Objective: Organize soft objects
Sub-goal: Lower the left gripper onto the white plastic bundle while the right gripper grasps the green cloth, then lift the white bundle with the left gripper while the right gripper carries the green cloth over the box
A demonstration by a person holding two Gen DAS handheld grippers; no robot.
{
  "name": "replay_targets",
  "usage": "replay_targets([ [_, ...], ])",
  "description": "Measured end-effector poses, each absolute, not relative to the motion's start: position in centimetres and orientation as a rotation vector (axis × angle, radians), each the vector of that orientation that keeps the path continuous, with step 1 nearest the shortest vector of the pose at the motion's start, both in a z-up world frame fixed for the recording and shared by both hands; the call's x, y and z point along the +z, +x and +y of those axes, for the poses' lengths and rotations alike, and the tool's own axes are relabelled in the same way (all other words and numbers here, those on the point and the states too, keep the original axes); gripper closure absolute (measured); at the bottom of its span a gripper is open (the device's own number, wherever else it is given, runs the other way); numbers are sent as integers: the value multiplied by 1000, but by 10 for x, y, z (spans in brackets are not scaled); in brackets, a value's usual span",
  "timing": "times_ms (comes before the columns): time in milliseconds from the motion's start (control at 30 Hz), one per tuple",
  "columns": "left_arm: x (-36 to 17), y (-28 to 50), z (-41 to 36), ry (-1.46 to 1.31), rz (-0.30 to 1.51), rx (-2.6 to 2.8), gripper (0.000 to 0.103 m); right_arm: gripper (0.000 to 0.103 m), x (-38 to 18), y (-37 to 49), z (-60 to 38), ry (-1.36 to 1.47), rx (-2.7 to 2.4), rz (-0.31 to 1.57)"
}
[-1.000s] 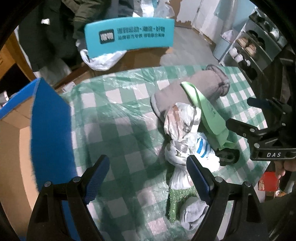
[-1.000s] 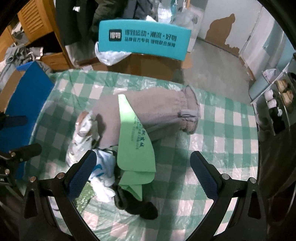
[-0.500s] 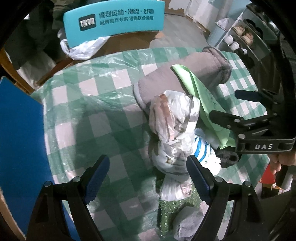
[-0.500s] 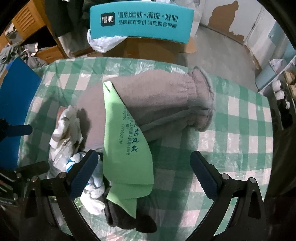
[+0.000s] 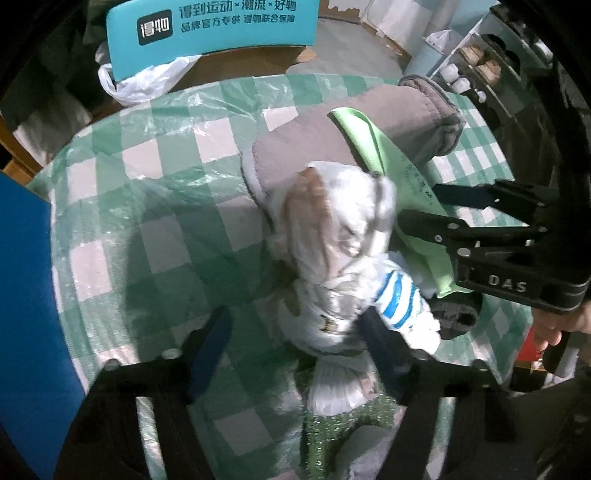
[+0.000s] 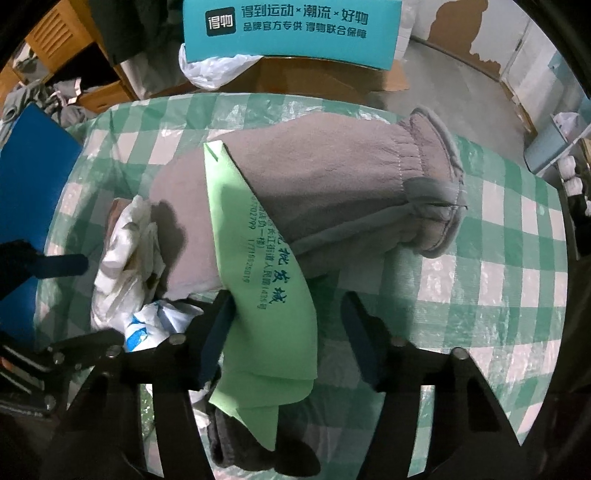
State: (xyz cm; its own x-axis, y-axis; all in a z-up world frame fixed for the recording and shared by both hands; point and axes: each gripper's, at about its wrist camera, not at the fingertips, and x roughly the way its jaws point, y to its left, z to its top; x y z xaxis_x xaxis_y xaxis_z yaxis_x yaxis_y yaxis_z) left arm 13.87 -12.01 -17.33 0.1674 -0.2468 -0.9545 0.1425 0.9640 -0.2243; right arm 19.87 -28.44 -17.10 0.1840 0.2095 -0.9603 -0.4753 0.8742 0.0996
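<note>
- We saw our left tool (image 5: 295,339) with its jaws spread, one on each side of the crumpled white plastic bags (image 5: 340,236); we could not tell whether either pad touched them.
- Our right tool (image 6: 288,332) was also spread, its jaws straddling the light green bag (image 6: 266,295), with the left pad just beside the bag's edge.
- The soft things lay heaped on the bench (image 6: 517,295), which was covered by a green-and-white checked cloth under clear plastic.
- The grey fleece garment (image 6: 332,184) lay across the middle, its gathered cuff pointing toward 3 o'clock in the right wrist view.
- The green bag draped over the garment from 11 o'clock down toward 6 o'clock.
- The white bags sat at the garment's 9 o'clock side, touching it, and a white piece with blue stripes (image 5: 399,299) lay just below them.
- A dark grey sock (image 6: 236,443) lay under the green bag's lower end.
- A teal box (image 6: 291,29) with printed text stood beyond the bench at 12 o'clock.
- A blue panel (image 5: 26,295) stood at 9 o'clock.
</note>
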Motion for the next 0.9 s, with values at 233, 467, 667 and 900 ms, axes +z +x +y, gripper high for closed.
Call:
replay_targets([
  [233, -167, 136, -118, -111, 1336, -299, 63, 85, -173, 195, -287, -247, 479, 1319],
  [467, -146, 133, -119, -61, 1279, -292, 64, 94, -155, 195, -297, -209, 478, 1284],
  [667, -132, 128, -117, -31, 1241, -268, 64, 96, -146, 195, -300, -207, 469, 1257],
  [900, -114, 120, -104, 6, 1200, -225, 65, 97, -127, 191, -296, -199, 472, 1217],
])
